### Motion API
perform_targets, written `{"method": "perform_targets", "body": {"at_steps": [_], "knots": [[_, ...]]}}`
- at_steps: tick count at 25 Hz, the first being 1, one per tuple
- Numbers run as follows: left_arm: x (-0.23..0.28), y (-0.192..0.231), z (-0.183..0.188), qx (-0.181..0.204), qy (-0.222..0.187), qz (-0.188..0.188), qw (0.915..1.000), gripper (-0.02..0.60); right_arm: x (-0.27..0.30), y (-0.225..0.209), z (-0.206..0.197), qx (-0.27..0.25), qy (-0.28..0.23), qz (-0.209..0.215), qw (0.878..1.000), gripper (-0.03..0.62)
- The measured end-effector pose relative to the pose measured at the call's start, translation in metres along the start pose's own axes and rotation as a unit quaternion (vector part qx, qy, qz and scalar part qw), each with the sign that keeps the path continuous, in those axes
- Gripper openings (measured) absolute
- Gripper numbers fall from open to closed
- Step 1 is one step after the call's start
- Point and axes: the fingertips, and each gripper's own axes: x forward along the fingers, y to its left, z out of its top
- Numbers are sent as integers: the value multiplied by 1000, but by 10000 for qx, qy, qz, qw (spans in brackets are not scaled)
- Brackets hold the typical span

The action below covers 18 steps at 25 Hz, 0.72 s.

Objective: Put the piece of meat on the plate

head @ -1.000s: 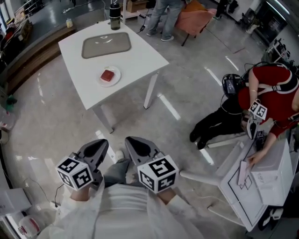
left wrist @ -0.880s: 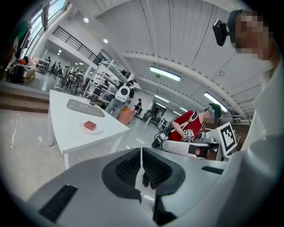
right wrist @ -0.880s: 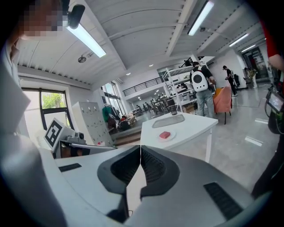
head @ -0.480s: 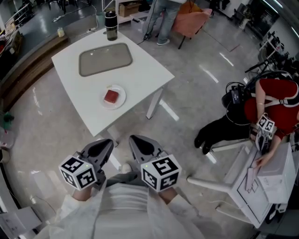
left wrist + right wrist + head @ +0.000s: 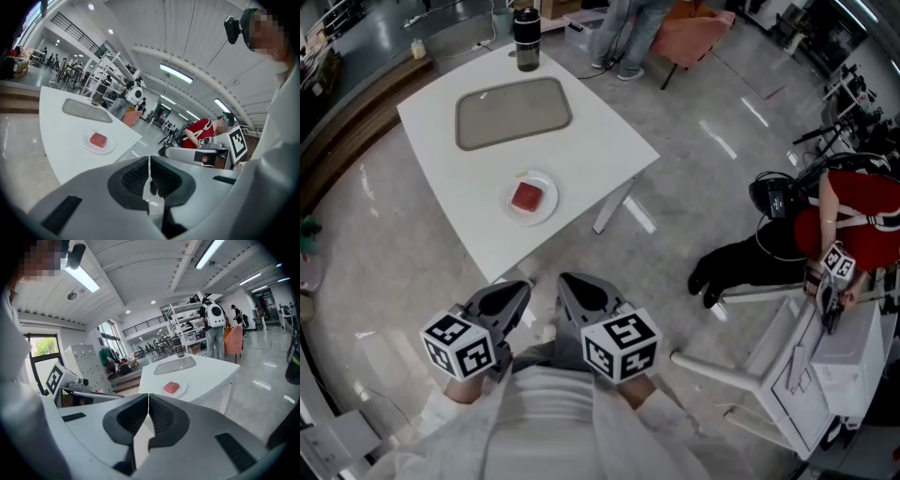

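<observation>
Piece of meat location: the piece of meat lies on the white plate, inside its rim. The plate stands near the front corner of the white tabletop.
Task status: judged from this layout, the placement is already made; nothing remains to be carried.
Left gripper: the left gripper has its jaws closed together with nothing between them.
Right gripper: the right gripper has its jaws pressed together and is empty too.
Gripper position: both are held close to the person's body, over the floor and well apart from the tabletop.
Bearing to meat: ahead of both jaw pairs; left of the jaw line in the left gripper view, slightly right of it in the right gripper view.
Nearer hand: neither is clearly nearer.
Long axis: the slab looks nearly square; no long axis can be told.
Other items: a grey tray and a dark bottle stand beyond the plate.
</observation>
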Motion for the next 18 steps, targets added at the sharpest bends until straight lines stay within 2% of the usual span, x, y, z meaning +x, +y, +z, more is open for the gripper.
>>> {"method": "perform_targets", "body": {"at_steps": [10,18], "knots": [[16,39,18,-123,39,298,9995,20,41,-19,16,-45,163,169,9997,15],[45,67,29,-519,105,417,9977,20,69,-51,26,-18,388,211,9990,15]]}}
